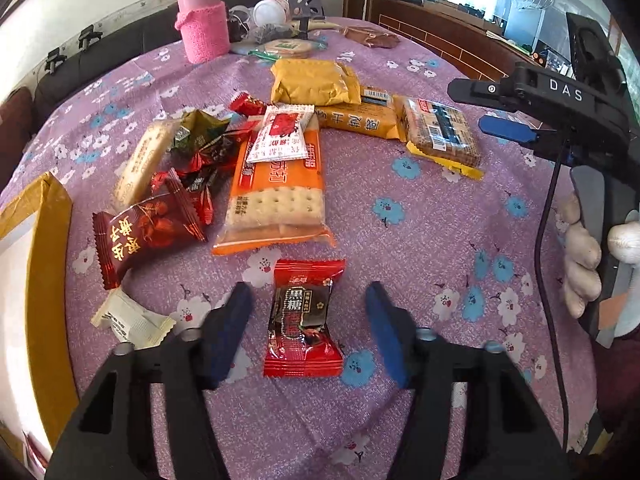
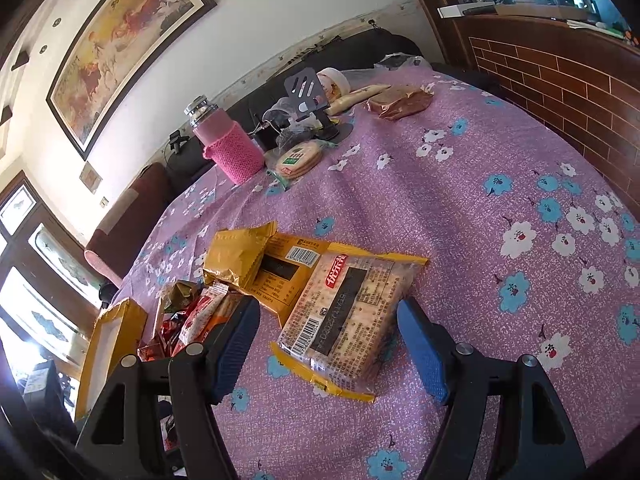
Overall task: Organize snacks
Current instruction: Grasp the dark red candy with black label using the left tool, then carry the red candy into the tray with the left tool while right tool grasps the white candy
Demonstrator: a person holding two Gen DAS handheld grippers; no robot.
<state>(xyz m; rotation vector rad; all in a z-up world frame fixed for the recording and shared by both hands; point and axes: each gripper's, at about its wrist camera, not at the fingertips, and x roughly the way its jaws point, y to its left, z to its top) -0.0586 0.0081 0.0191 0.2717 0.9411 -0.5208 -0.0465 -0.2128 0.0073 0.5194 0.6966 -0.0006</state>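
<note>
I am looking at a table under a purple flowered cloth [image 1: 420, 216]. Lying on it are a red candy [image 1: 304, 320], an orange cracker pack [image 1: 276, 196], a clear cracker pack [image 2: 352, 316], yellow packs [image 1: 316, 82], a white sachet [image 1: 128, 320] and a pink bottle [image 1: 202, 20] standing at the far edge.

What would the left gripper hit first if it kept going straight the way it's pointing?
Most likely the red candy packet, which lies on the tablecloth between the open fingers of the left gripper. The pads are clear of it, though depth is hard to judge.
</note>
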